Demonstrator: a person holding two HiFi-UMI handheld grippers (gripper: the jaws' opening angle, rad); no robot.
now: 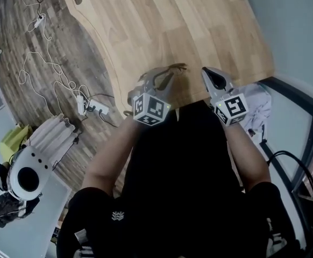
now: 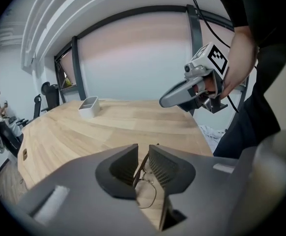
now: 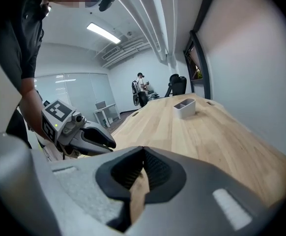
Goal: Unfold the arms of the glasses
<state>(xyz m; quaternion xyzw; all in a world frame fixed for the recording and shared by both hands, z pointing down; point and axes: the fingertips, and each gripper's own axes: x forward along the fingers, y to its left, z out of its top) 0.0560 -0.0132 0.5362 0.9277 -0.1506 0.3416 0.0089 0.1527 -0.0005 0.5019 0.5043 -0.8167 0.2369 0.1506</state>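
Observation:
The thin wire-framed glasses [image 1: 173,67] are just over the near edge of the wooden table [image 1: 172,26]. My left gripper [image 1: 163,80] is shut on them. In the left gripper view the frame and one lens [image 2: 146,193] sit in the narrow gap between its jaws [image 2: 142,157]. I cannot tell whether the arms are folded. My right gripper [image 1: 208,73] hovers to the right of the glasses, apart from them. Its jaws [image 3: 143,155] are shut with nothing between them. Each gripper shows in the other's view: the right gripper [image 2: 165,101], the left gripper [image 3: 108,142].
A small white tray [image 2: 89,107] [image 3: 185,107] stands far across the table. Cables and a power strip [image 1: 92,107] lie on the floor at left, near a white round device [image 1: 26,179]. A pale cloth [image 1: 258,109] lies at the table's right corner. A person [image 3: 139,88] stands far off.

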